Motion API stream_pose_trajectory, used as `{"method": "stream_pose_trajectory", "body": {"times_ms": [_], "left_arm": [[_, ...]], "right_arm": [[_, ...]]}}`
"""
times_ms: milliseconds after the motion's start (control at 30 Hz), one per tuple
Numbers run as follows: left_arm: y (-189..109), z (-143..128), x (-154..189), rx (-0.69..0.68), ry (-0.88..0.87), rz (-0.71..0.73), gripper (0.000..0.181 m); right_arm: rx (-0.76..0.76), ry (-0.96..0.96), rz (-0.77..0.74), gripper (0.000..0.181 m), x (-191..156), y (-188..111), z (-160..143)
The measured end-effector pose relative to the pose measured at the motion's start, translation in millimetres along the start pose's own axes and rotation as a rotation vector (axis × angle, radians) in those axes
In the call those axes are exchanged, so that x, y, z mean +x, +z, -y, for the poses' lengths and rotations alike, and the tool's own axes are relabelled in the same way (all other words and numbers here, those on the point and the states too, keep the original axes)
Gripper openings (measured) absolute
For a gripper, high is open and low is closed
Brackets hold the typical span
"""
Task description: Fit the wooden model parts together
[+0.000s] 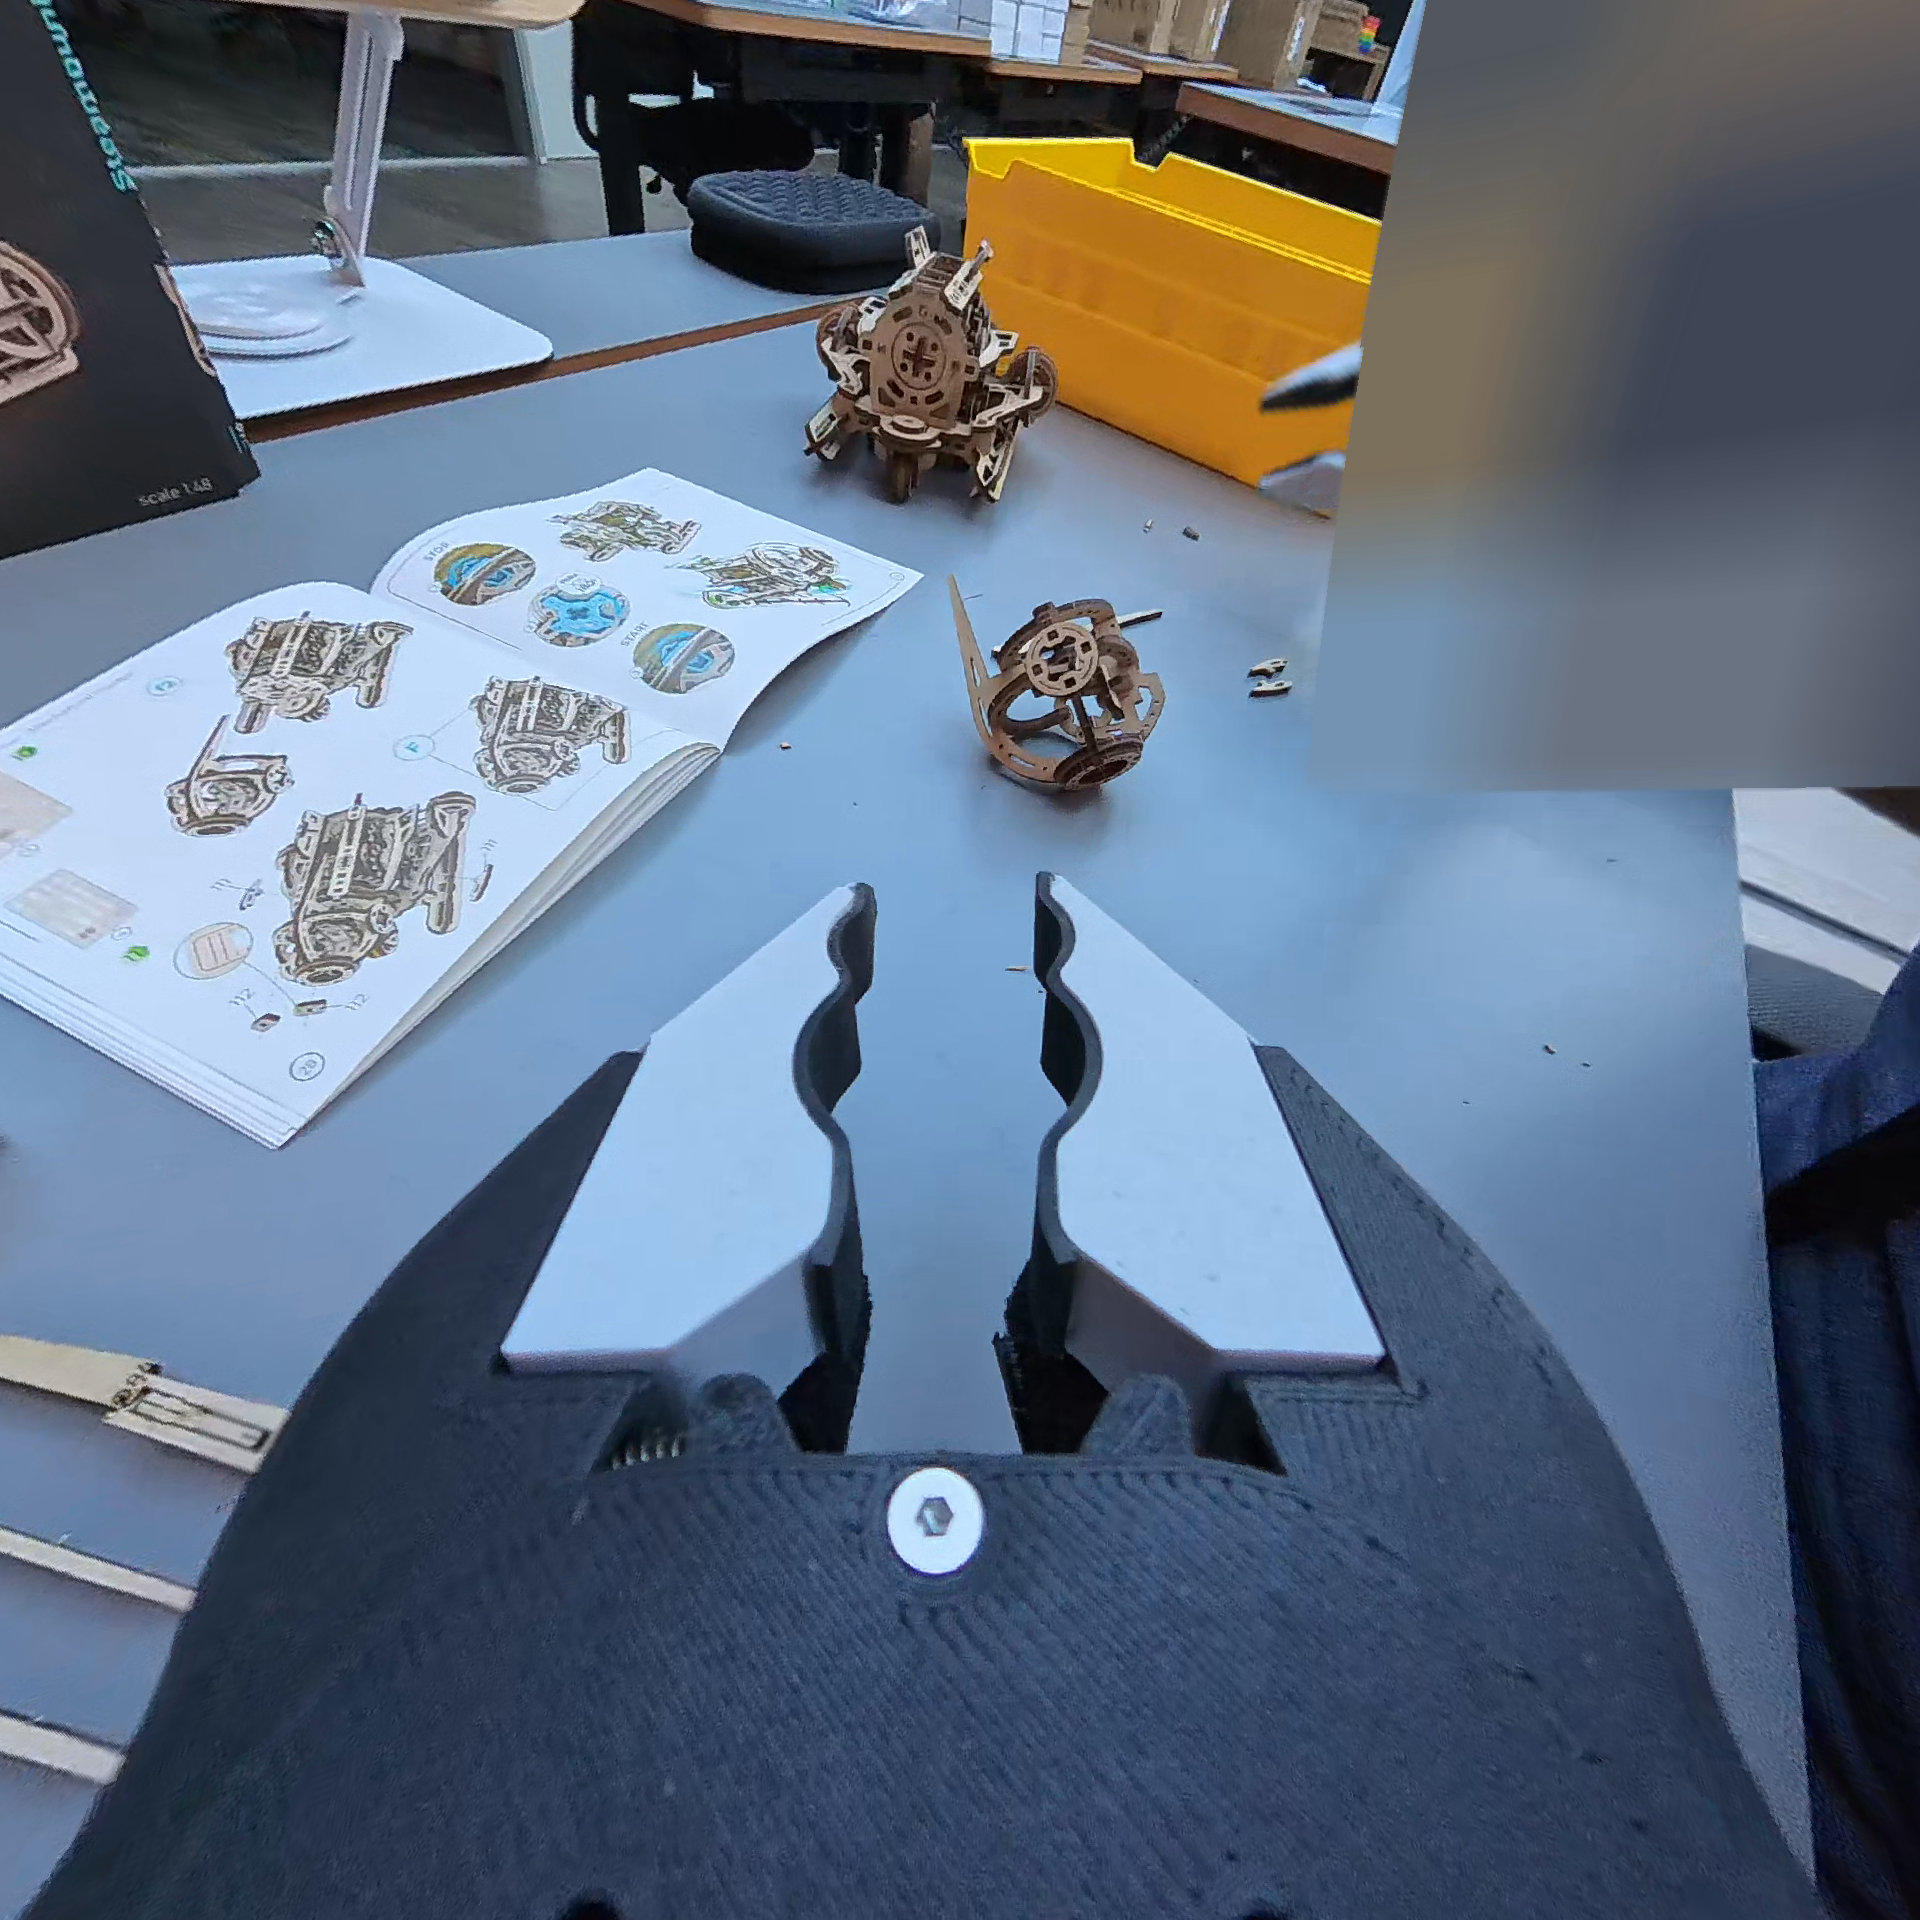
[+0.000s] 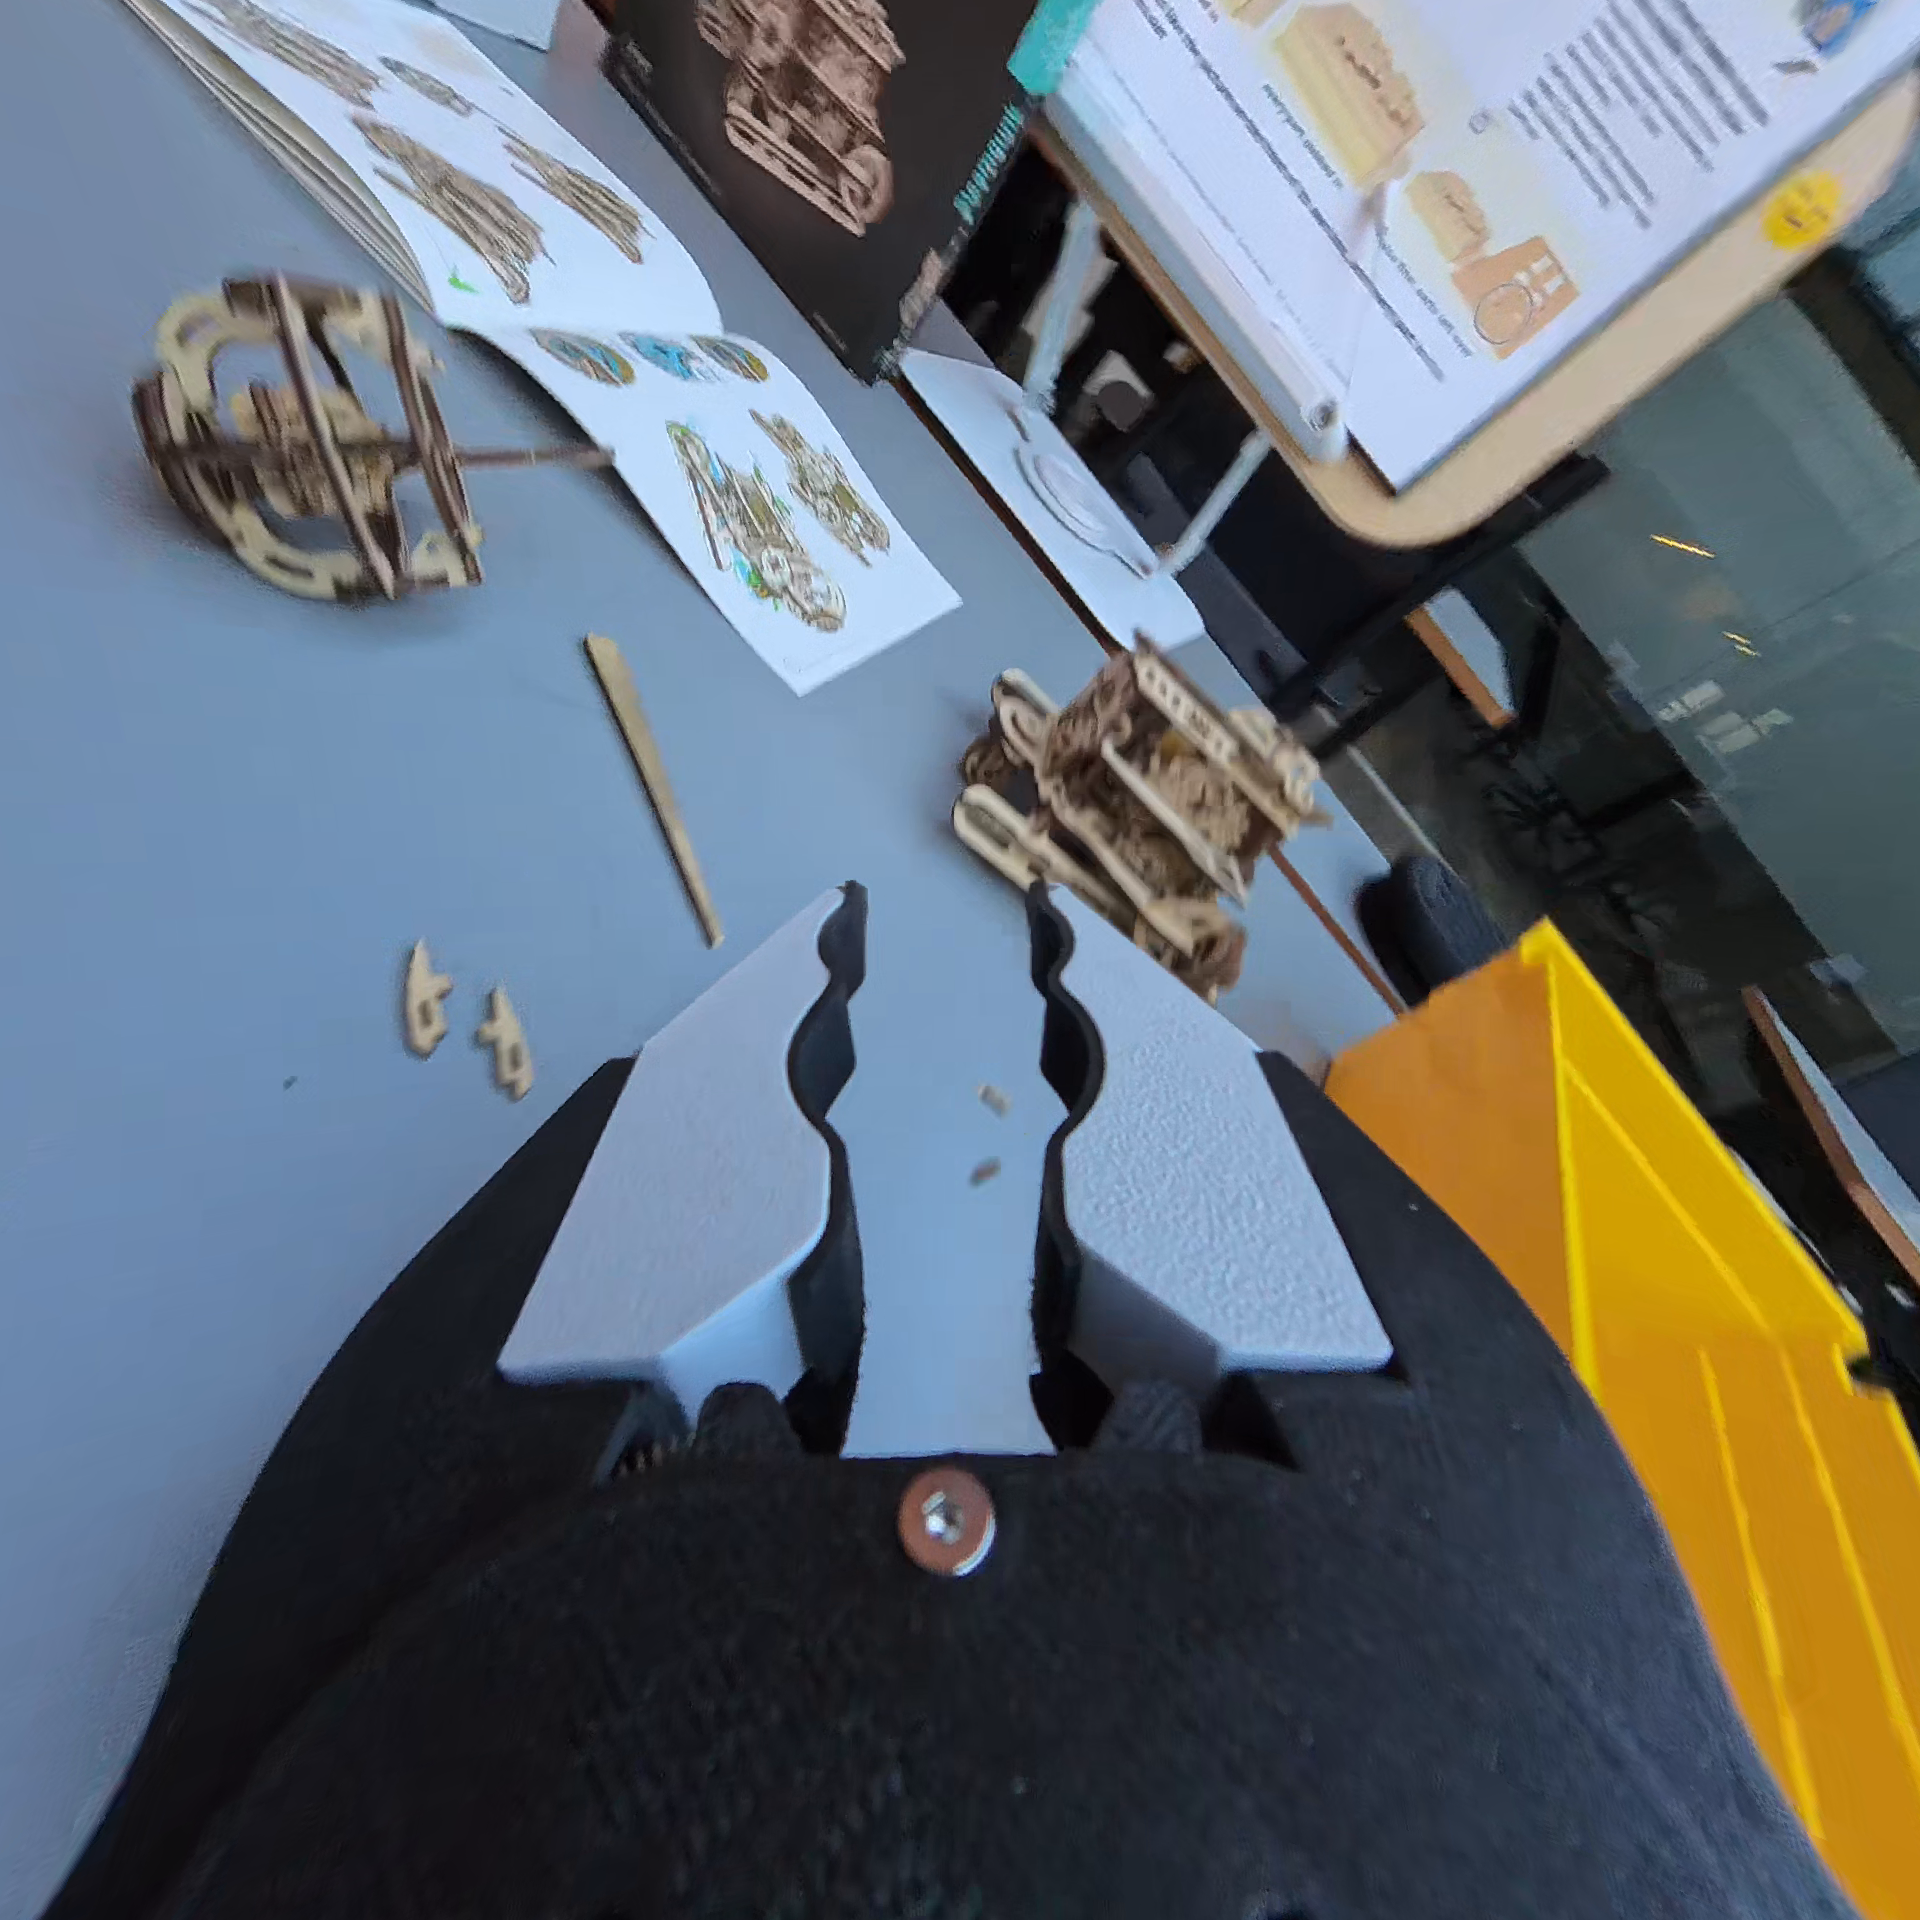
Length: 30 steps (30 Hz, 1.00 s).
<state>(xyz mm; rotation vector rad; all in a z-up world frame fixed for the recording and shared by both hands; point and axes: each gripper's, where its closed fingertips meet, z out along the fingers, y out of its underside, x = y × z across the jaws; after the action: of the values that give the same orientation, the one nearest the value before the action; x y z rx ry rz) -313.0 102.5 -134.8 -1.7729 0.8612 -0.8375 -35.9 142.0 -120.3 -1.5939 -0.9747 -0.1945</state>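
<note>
A large wooden model body point(image 1: 925, 374) stands on the grey table near the yellow bin; it also shows in the right wrist view point(image 2: 1132, 810). A smaller round wooden sub-assembly point(image 1: 1070, 696) lies nearer, also in the right wrist view point(image 2: 301, 436). A thin wooden stick point(image 2: 655, 790) and two small loose wooden pieces point(image 2: 468, 1018) lie on the table. My left gripper point(image 1: 954, 894) is open and empty, short of the round sub-assembly. My right gripper point(image 2: 943, 899) is open and empty, its tips just short of the model body.
An open instruction booklet point(image 1: 416, 748) lies at the left. A yellow bin point(image 1: 1164, 291) stands at the right back. A dark kit box point(image 1: 94, 312) and a white stand point(image 1: 353, 301) are behind. Wooden sheet strips point(image 1: 135, 1403) lie at the left edge.
</note>
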Motion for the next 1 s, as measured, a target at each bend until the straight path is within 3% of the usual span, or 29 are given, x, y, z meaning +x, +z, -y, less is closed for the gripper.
{"method": "stream_pose_trajectory", "body": {"times_ms": [33,100,200,267,367,567,1000], "left_arm": [[1,-1,0,-0.007,0.002,-0.002,0.029],[3,-3,2,-0.016,0.009,-0.007,0.029],[5,-5,5,-0.028,0.016,-0.017,0.029],[5,-6,5,-0.038,0.031,-0.008,0.029],[3,-6,2,-0.033,0.054,0.023,0.029],[-2,-2,-5,0.002,0.008,0.029,0.028],[-11,7,-7,0.04,0.01,0.047,0.027]], "right_arm": [[0.0,-0.009,0.078,0.037,6,6,12],[-0.051,-0.015,0.264,0.063,22,17,38],[-0.128,-0.157,0.487,0.08,49,27,62],[-0.194,-0.345,0.512,0.093,74,46,52],[-0.383,-0.468,0.608,0.114,87,80,19],[-0.478,-0.562,0.814,0.088,72,121,-8],[-0.518,-0.564,0.883,0.085,64,136,-37]]}}
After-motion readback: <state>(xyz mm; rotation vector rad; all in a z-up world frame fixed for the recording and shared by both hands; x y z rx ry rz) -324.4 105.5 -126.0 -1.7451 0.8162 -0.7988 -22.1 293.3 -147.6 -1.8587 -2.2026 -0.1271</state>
